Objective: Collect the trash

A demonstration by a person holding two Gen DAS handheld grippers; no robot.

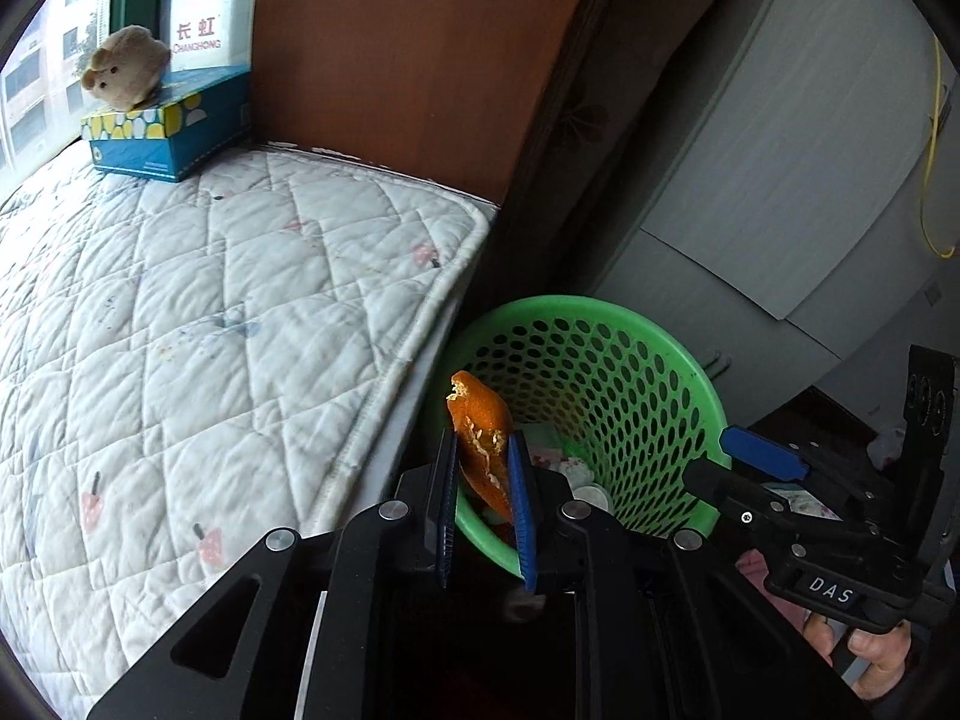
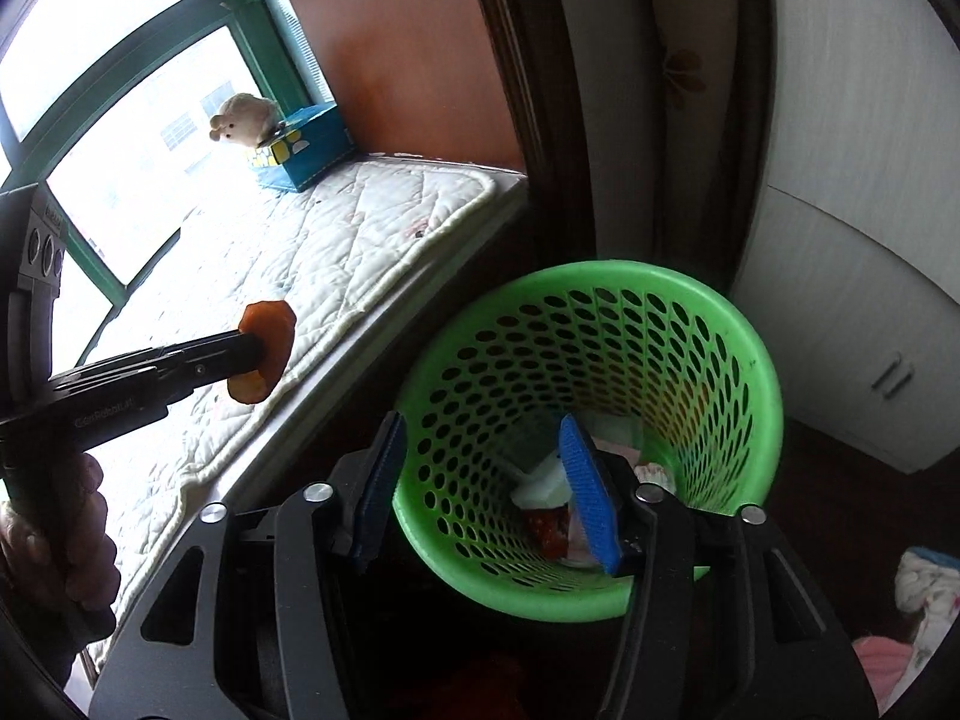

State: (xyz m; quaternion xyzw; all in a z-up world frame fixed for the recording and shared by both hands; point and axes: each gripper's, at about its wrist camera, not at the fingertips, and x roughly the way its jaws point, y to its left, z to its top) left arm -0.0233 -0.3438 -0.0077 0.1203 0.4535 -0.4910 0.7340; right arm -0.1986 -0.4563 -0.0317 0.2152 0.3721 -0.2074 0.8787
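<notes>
A curled piece of orange peel (image 1: 480, 414) is pinched upright between the blue pads of my left gripper (image 1: 482, 441), which is shut on it at the near left rim of a green perforated basket (image 1: 648, 372). Paper scraps and other trash (image 1: 576, 471) lie at the basket's bottom. In the right wrist view the same peel (image 2: 270, 324) and left gripper (image 2: 258, 354) hover over the mattress edge, left of the basket (image 2: 600, 324). My right gripper (image 2: 486, 480) is open above the basket's near rim, nothing between its pads. It also shows at the basket's right side (image 1: 750, 468).
A quilted white pad (image 1: 180, 330) covers the window seat left of the basket. A blue tissue box (image 1: 168, 132) with a plush toy (image 1: 126, 69) sits at its far end. White cupboard doors (image 1: 780, 180) stand behind. Crumpled cloth (image 2: 924, 588) lies on the floor at right.
</notes>
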